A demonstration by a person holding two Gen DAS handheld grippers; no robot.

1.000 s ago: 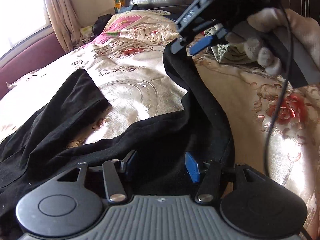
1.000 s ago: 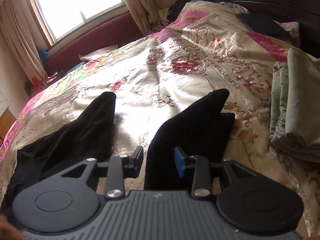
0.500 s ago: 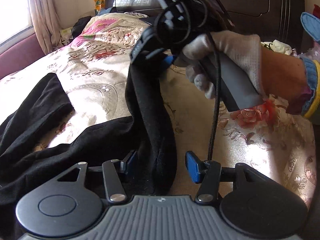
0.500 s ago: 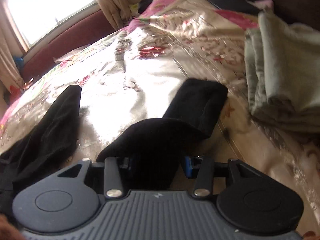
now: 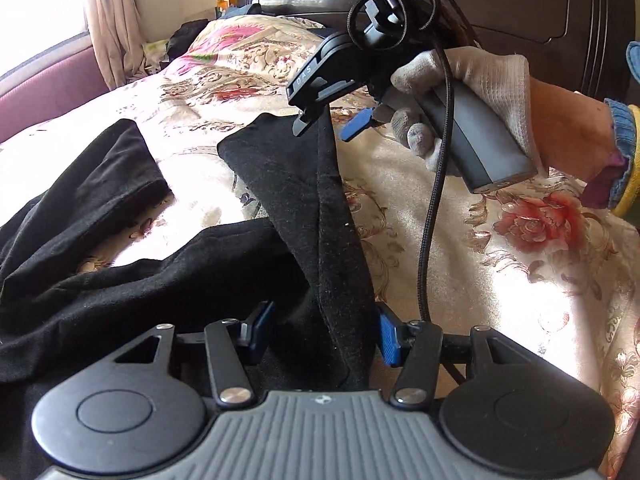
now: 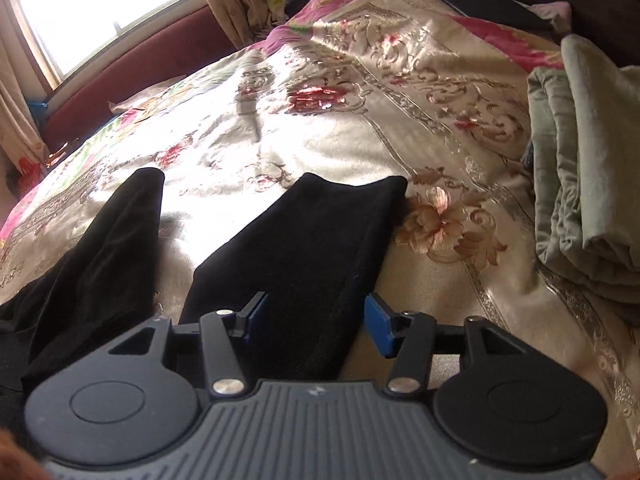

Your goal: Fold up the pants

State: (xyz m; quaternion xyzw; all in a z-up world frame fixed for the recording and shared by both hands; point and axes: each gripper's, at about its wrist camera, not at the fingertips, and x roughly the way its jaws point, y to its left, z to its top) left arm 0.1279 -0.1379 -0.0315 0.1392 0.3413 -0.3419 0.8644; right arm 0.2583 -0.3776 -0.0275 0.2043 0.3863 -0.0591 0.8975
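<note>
Black pants point(image 5: 132, 280) lie on a floral bedspread point(image 5: 500, 248), two legs pointing away. In the left wrist view my left gripper point(image 5: 320, 330) is open, its blue pads either side of the right leg's fabric. My right gripper point(image 5: 334, 122) is open just above that leg's point(image 5: 296, 184) far part, which lies flat. In the right wrist view the right gripper point(image 6: 318, 316) is open over the right leg point(image 6: 316, 236); the other leg point(image 6: 116, 240) lies to the left.
A folded grey-green blanket point(image 6: 588, 176) sits at the right of the bed. A dark headboard point(image 5: 520, 8) stands behind. A window with curtains point(image 6: 80, 8) and a maroon ledge are to the left. A cable point(image 5: 436, 184) hangs from the right gripper.
The right gripper, shut on the lifted leg, has lowered it, opened and let go. The leg now lies flat. The left gripper stayed open.
</note>
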